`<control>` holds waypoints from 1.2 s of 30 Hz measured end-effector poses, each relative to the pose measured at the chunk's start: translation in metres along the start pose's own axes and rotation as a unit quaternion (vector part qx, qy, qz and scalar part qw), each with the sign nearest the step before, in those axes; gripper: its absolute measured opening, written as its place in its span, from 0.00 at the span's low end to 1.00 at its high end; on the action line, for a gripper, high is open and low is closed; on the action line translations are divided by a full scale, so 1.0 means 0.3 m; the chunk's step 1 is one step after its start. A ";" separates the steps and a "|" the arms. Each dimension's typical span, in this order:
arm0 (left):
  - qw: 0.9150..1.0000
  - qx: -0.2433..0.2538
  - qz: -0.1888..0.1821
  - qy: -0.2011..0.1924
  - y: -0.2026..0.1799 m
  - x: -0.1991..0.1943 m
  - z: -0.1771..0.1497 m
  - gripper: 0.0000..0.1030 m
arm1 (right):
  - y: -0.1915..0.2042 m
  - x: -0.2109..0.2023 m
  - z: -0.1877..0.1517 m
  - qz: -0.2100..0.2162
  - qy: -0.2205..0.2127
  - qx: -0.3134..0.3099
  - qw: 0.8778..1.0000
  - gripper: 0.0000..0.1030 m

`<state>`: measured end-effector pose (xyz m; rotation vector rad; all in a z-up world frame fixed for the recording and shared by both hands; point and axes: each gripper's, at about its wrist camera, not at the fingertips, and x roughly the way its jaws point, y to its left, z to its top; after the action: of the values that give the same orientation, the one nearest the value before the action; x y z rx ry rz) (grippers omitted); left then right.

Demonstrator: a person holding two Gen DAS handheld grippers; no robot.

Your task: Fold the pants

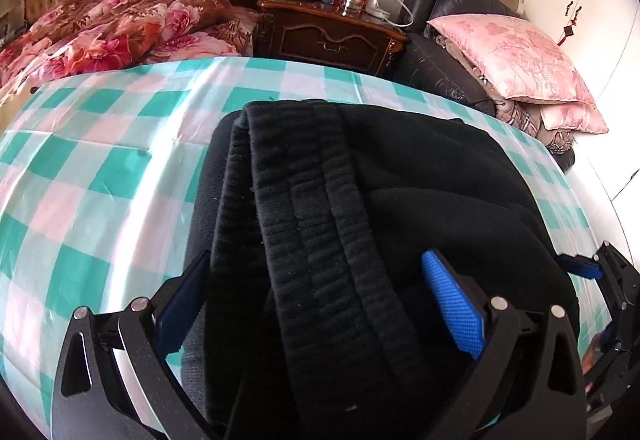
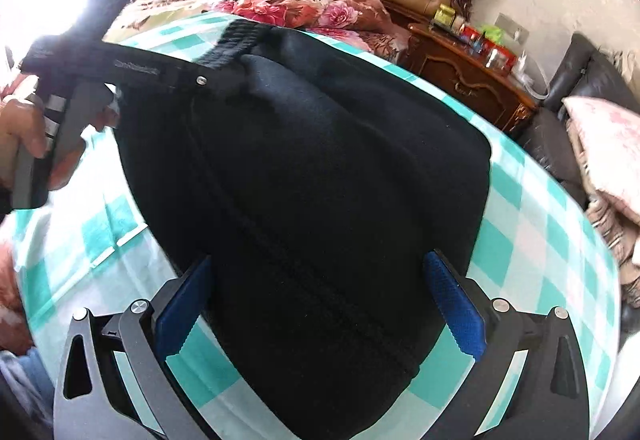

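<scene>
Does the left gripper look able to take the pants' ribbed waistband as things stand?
Probably yes: the left gripper is open with the waistband of the black pants already lying between its fingers, nothing blocking.

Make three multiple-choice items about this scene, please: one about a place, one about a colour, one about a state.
1. Where do the black pants lie?
A. on the checked sheet
B. on the nightstand
C. on the pink pillow

2. What colour are the pads of the left gripper?
A. red
B. blue
C. yellow

3. In what state is the right gripper?
A. shut on the pants
B. shut on nothing
C. open, with its fingers on either side of the pants

Answers:
1 A, since teal and white squares show all around the dark cloth.
2 B, since the ribbed pad by the ribbed waistband is blue.
3 C, since the fingers stand wide apart.
</scene>
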<state>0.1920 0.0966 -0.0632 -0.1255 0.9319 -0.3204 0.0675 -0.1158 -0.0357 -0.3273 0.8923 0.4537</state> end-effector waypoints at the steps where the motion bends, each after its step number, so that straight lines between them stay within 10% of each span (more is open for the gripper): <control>1: 1.000 -0.005 0.003 0.000 0.009 -0.009 -0.001 0.99 | -0.015 -0.027 0.002 0.026 -0.011 0.003 1.000 0.95; 10: 0.995 0.005 0.081 -0.051 -0.069 -0.259 -0.108 0.98 | -0.623 0.069 0.086 0.207 -0.058 0.285 0.934 0.96; 21: 0.997 0.053 0.010 -0.060 -0.244 -0.286 -0.052 0.98 | -0.747 0.351 0.268 0.307 0.043 0.318 0.896 0.96; 28: 0.997 0.052 0.031 0.048 -0.214 -0.030 0.022 0.98 | -0.762 0.352 0.304 0.286 0.041 0.307 0.907 0.95; 36: 0.998 0.009 0.039 0.044 -0.109 -0.026 -0.013 0.98 | -0.751 0.347 0.342 0.176 0.051 0.305 0.934 0.96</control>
<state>0.1775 0.0682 -0.0515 -0.0591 1.0181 -0.2644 0.3070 -0.2373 -0.0397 0.3904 1.1516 0.4661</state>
